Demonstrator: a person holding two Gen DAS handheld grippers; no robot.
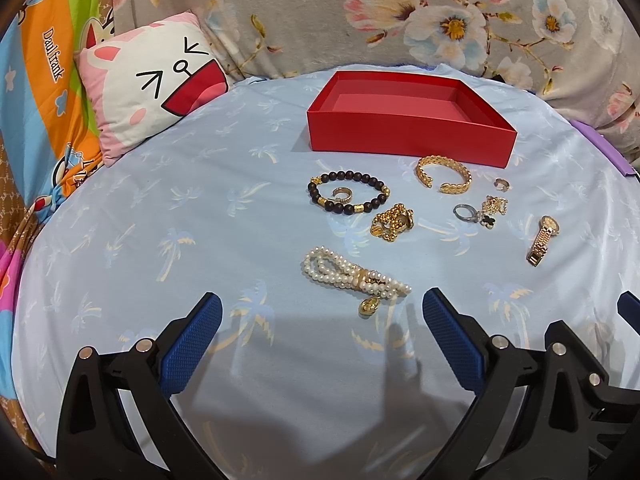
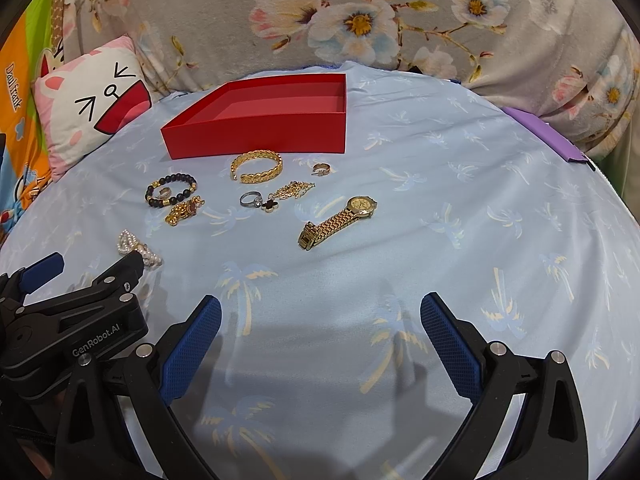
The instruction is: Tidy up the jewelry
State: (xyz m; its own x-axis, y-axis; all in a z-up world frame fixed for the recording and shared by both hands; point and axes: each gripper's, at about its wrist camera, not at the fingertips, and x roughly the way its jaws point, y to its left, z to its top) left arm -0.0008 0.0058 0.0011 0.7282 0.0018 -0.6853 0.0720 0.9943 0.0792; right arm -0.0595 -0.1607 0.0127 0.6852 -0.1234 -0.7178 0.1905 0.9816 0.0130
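An empty red box sits at the back of the blue cloth. In front of it lie a gold cuff, a dark bead bracelet around a small ring, a gold chain, a silver ring, a clover necklace, a small gold ring, a gold watch and a pearl bracelet. My left gripper is open, just short of the pearls. My right gripper is open and empty, short of the watch.
A cat-face pillow lies at the back left. A floral blanket runs along the back. A purple object sits at the right edge. The left gripper's body shows at the lower left of the right wrist view.
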